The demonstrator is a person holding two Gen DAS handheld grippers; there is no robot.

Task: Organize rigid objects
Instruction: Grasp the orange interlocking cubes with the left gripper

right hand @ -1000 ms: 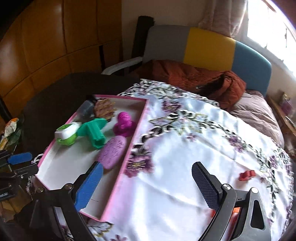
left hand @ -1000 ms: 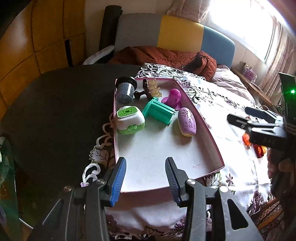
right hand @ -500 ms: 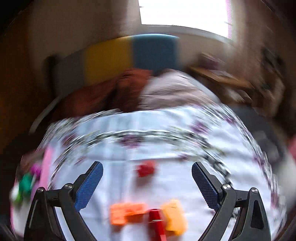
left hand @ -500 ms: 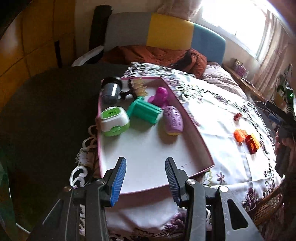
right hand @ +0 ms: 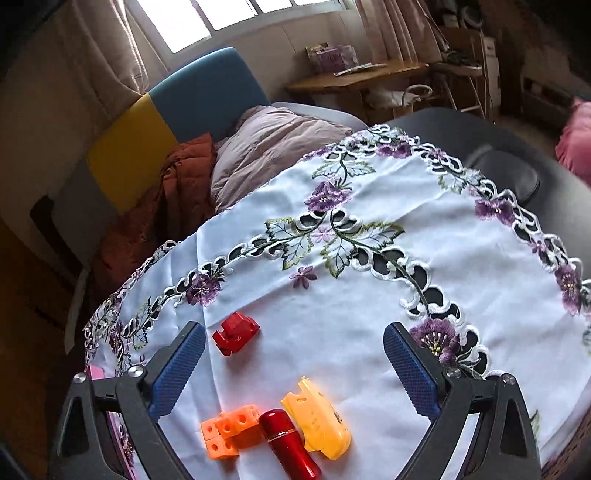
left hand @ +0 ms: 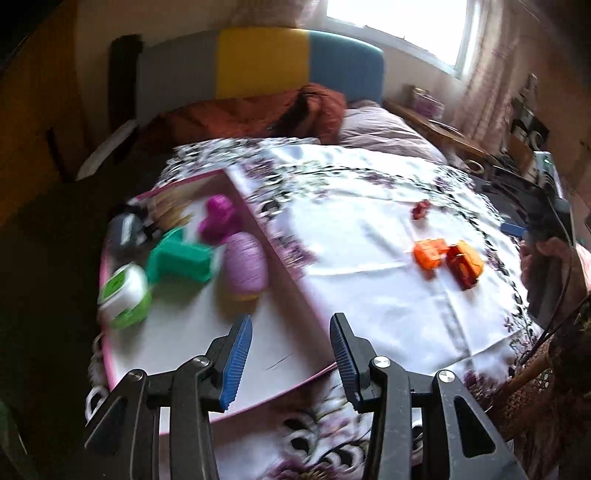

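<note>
Ahead of my left gripper (left hand: 291, 356), fingers spread and holding nothing, sits the pink-rimmed tray (left hand: 284, 262); its near corner lies between the fingers. Inside, beyond the left finger: a green-and-white case (left hand: 123, 296), a teal block (left hand: 181, 258), a lilac oval piece (left hand: 246, 263), a magenta figure (left hand: 220, 218) and a dark cylinder (left hand: 123, 230) at the far end, all blurred. My right gripper (right hand: 293, 369) is likewise released and empty. Between its fingers, on the white floral cloth (right hand: 369, 280) covering the counter, lie an orange cube cluster (right hand: 227, 430), a red tube (right hand: 290, 443) and a yellow piece (right hand: 317, 421), touching in a row; a red block (right hand: 236, 332) rests apart, just beyond the left finger. Behind: a grey-yellow-blue sofa (left hand: 258, 62) with a rust blanket (left hand: 251, 114), window (right hand: 207, 14), wooden desk (right hand: 354, 77).
</note>
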